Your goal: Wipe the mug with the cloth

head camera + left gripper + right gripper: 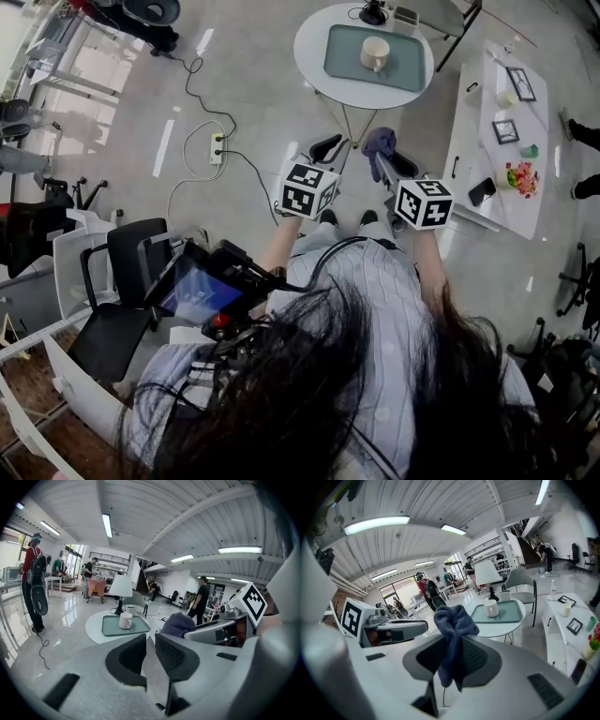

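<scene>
A cream mug stands on a green tray on the round white table, well ahead of both grippers. The mug appears in the left gripper view, and the mug in the right gripper view too. My right gripper is shut on a dark blue cloth; the cloth bunches above the right gripper and hangs below it. My left gripper is beside it at the same height. The left gripper holds nothing, its jaws only a narrow gap apart.
A white side table at the right carries picture frames, flowers and a phone. A power strip with cables lies on the floor at the left. Black chairs stand near left. A lamp sits behind the tray. People stand far off.
</scene>
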